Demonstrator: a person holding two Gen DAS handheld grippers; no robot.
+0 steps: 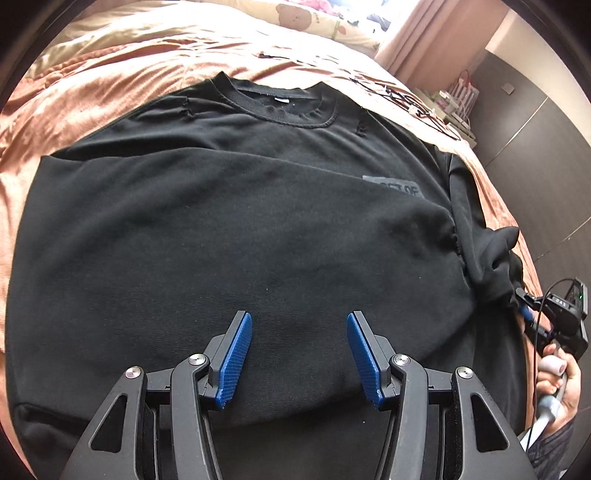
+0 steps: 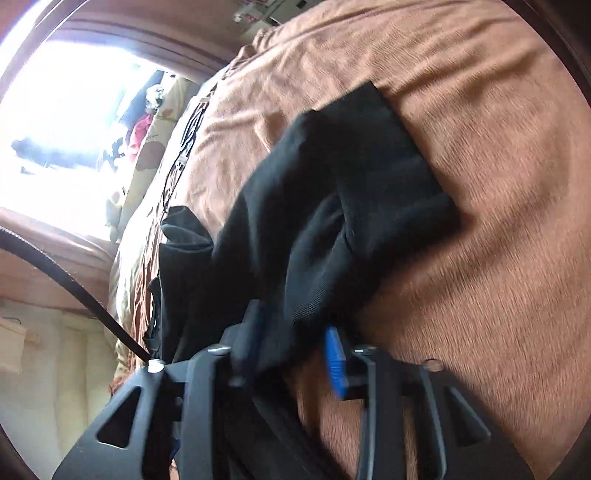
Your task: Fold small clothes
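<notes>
While blur hides right gripper (image 2: 295, 354) | clamps sleeve (image 2: 332, 206)

Black sweatshirt (image 1: 229, 221) with a grey rectangular chest patch (image 1: 393, 188) bearing dark lettering and a small white neck label (image 1: 279, 99). Bed cover (image 1: 110, 74): plain peach-brown, with a sheen. Pillow (image 1: 317, 18): cream, printed with brown bears. Left tongs (image 1: 299, 354): black frame with blue textured pads (image 1: 236, 358). Right tongs (image 2: 291, 354): black with blue.
</notes>
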